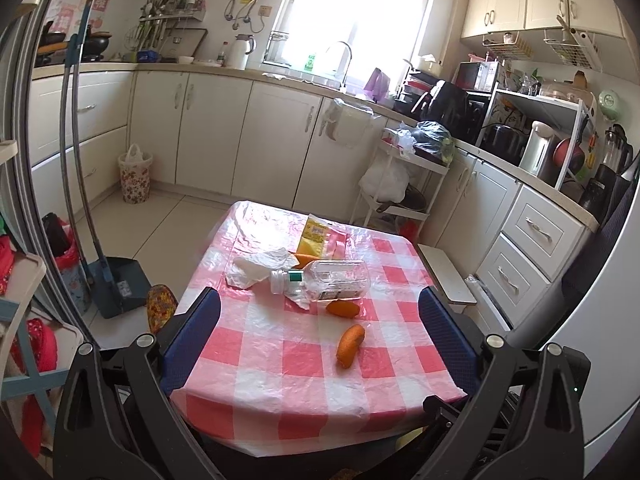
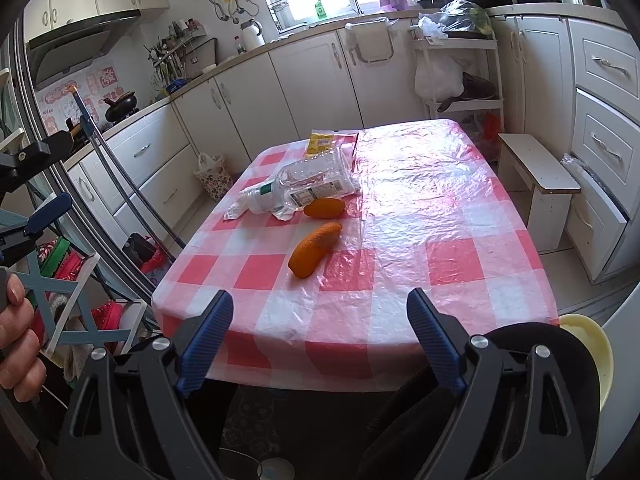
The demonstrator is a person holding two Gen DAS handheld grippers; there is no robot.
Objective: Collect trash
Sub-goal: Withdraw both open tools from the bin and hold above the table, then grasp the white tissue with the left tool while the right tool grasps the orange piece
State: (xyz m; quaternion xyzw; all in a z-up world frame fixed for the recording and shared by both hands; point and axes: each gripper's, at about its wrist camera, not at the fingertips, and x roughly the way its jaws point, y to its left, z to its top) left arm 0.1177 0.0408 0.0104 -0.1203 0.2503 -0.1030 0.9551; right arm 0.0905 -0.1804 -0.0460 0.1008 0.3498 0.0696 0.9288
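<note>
Five pieces of trash lie on the checked table [image 1: 320, 400] at the centre of both views: an empty plastic bottle [image 1: 326, 280] on its side, a crumpled tissue [image 1: 260, 268] touching its neck, a yellow wrapper [image 1: 313, 236] behind it, and two orange peels [image 2: 314, 248] nearer the cameras. Nothing appears collected yet, so the whole job seems left. Left gripper [image 1: 320, 328] and right gripper [image 2: 320, 336] hover at the lower edge, fingers spread wide and empty. A flowered bin [image 1: 135, 178] stands mid-left on the floor.
</note>
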